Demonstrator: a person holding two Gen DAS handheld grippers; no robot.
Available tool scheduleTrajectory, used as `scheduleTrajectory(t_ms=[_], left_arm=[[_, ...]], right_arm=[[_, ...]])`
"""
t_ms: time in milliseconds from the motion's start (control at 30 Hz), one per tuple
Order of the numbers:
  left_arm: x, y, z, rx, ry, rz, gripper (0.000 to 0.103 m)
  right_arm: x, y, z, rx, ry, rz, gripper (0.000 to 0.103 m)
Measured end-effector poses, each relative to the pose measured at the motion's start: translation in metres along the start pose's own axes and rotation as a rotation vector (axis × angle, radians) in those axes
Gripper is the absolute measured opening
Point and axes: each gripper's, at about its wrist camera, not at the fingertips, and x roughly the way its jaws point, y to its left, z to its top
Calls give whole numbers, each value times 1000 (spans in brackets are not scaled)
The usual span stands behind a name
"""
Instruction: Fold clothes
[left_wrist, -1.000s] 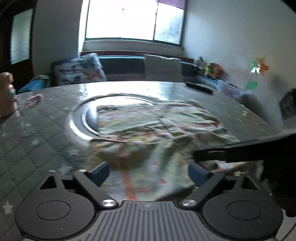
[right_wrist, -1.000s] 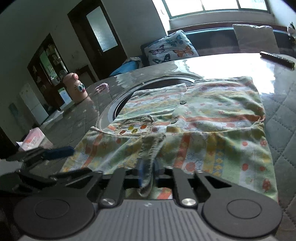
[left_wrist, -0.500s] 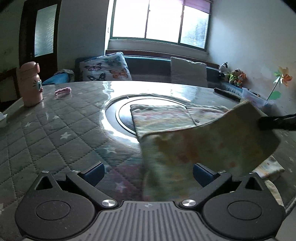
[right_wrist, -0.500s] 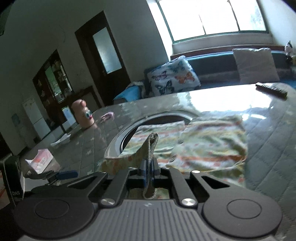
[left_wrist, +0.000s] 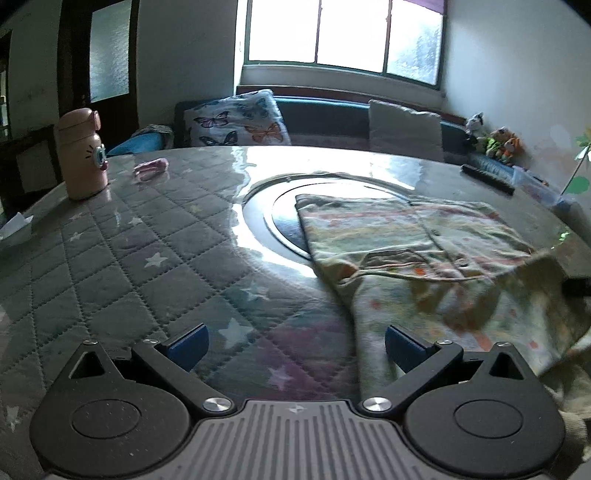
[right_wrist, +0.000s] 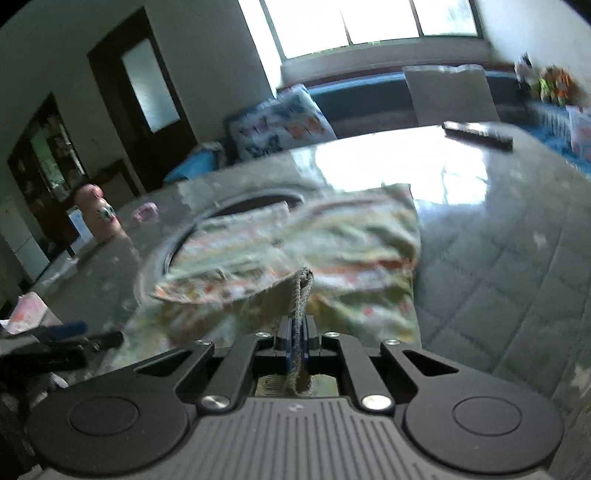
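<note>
The patterned garment (left_wrist: 424, 243) lies spread on the quilted counter (left_wrist: 122, 258), its far part over the round inset, while the right claw (right_wrist: 295, 339) is clamped tight on a bunched edge of it and holds that near flap raised off the rest. The left claw (left_wrist: 295, 341) stands wide and grips nothing, just beside the cloth's near-left edge. A fold looks to be in hand; laying the raised flap flat would call for even edges.

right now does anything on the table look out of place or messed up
Nothing stands out. The patterned garment lies partly over the table's round inset, mid-fold, its edge pinched in the right gripper; the left gripper is open.
</note>
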Motion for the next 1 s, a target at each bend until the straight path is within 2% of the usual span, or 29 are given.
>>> scheduleTrajectory(t_ms=[200,500,567,833,1000], left_arm=[[10,-3,10,21,1,27,103],[31,-18,23,87,1,48,103],[37,-20,24,100,10,60,103],[42,-18,24,109,4,65,103],[46,-19,24,125,8,72,103]], right_arm=[[2,-3,-2,-49,-22,-49,11],[22,14,3,-137,-18,31,12],[28,16,2,-159,-11,28,17],[32,10,1,-158,5,17,18],[37,12,-1,-176,10,19,23]])
